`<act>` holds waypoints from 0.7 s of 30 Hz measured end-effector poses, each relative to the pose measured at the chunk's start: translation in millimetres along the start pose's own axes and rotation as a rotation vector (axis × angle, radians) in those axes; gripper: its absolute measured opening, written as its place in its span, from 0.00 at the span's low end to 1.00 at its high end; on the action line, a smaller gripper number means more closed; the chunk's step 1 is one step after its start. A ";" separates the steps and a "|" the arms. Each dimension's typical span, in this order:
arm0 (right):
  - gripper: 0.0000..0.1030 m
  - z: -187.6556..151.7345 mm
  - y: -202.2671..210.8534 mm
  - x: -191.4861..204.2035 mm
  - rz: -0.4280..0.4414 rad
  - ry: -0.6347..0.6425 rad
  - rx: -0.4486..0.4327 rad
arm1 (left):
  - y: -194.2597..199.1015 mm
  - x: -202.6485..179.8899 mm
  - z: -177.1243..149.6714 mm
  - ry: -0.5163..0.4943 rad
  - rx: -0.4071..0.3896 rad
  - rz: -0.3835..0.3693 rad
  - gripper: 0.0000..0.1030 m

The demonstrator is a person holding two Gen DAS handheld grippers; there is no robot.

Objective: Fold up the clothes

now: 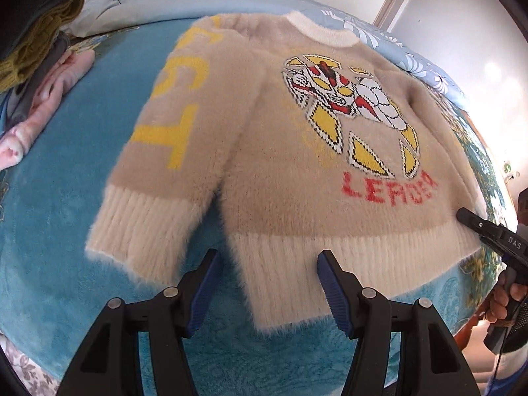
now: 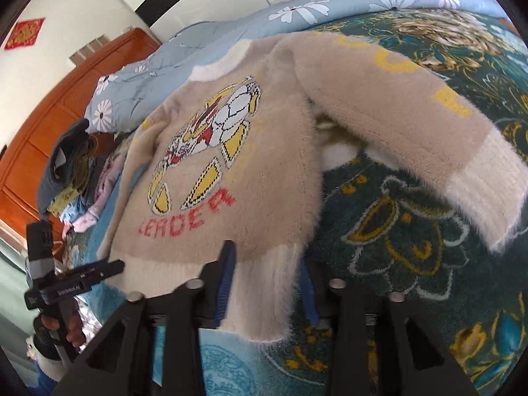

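Fuzzy beige sweater (image 1: 297,171) lies flat on the blanket (image 1: 66,198); left gripper (image 1: 267,292) and right gripper (image 2: 269,283) fingers both spread.

Left wrist view: low, close over sweater (image 1: 297,171) hem, facing along bed toward collar; right tongs (image 1: 475,227) enter at right edge. Right wrist view: close at hem's right corner, facing same way, angled leftward; left tongs (image 2: 95,274) at left edge. Shared: sweater front, clothes pile (image 1: 49,76), floral quilt (image 2: 297,10).
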State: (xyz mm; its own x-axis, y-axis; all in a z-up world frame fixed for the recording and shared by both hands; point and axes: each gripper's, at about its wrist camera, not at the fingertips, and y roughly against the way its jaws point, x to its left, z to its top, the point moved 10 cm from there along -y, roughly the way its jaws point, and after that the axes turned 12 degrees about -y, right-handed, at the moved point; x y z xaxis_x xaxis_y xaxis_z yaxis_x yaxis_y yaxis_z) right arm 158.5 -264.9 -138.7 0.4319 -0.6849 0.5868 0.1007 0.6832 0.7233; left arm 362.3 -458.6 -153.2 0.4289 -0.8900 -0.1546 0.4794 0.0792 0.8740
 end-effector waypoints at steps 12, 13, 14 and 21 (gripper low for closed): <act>0.08 3.4 24.9 -11.7 -0.002 -0.044 -0.024 | 36.1 -11.9 31.3 -0.043 -0.111 0.024 0.62; 0.09 2.8 22.6 -13.1 0.000 -0.051 -0.014 | 35.4 -16.5 35.4 -0.058 -0.115 0.019 0.62; 0.11 4.3 24.4 -11.6 0.012 -0.055 -0.017 | 34.0 -20.8 38.4 -0.068 -0.116 0.018 0.62; 0.25 31.2 87.1 -55.8 -0.099 -0.079 -0.187 | 24.4 -36.5 53.3 -0.110 -0.134 0.041 0.62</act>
State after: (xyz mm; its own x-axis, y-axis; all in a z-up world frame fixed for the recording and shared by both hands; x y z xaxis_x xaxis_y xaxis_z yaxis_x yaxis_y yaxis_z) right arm 115.2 -175.1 -97.2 0.3407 -0.7637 0.5484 0.3069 0.6416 0.7029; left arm 317.6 -448.1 -101.7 0.3675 -0.9279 -0.0623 0.5642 0.1692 0.8081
